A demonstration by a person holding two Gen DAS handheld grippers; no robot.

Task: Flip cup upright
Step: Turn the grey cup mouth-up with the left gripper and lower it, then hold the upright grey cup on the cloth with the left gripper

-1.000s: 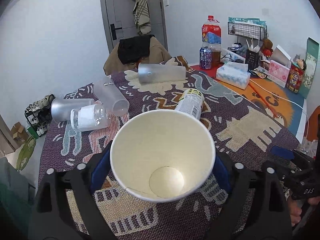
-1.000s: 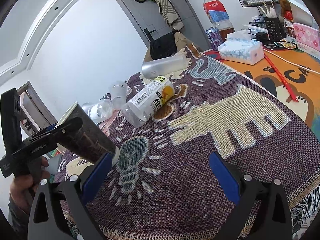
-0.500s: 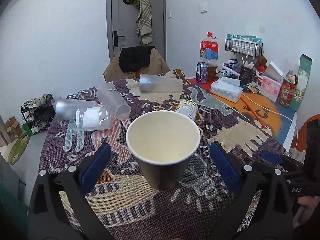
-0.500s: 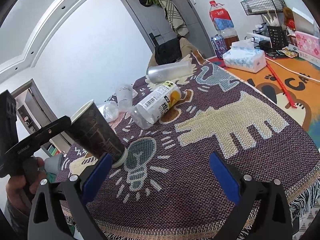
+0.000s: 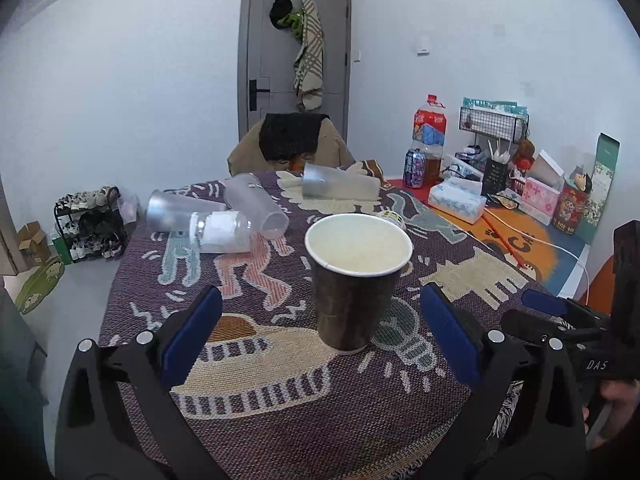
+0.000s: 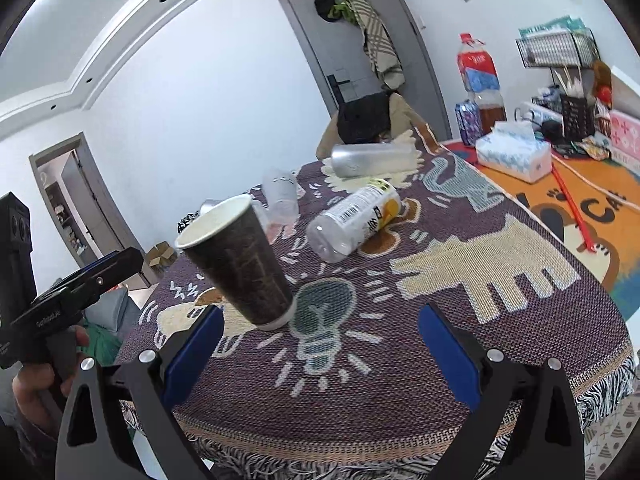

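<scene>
A dark brown paper cup (image 5: pixel 352 292) with a white inside stands upright on the patterned tablecloth (image 5: pixel 280 380), mouth up. It also shows in the right wrist view (image 6: pixel 240 264). My left gripper (image 5: pixel 320 336) is open and empty, its blue pads apart on either side of the cup and a little nearer than it, not touching. My right gripper (image 6: pixel 316 356) is open and empty near the table's front edge, right of the cup.
Several frosted plastic cups (image 5: pixel 340 188) and a clear jar (image 5: pixel 224 232) lie on their sides behind the cup. A labelled plastic bottle (image 6: pixel 356 220) lies on its side mid-table. A tissue box (image 5: pixel 456 202), drink bottles and boxes crowd the far right.
The left gripper set the cup upright on the cloth, opened, and drew back from it. The right gripper stayed open and nearly still.
</scene>
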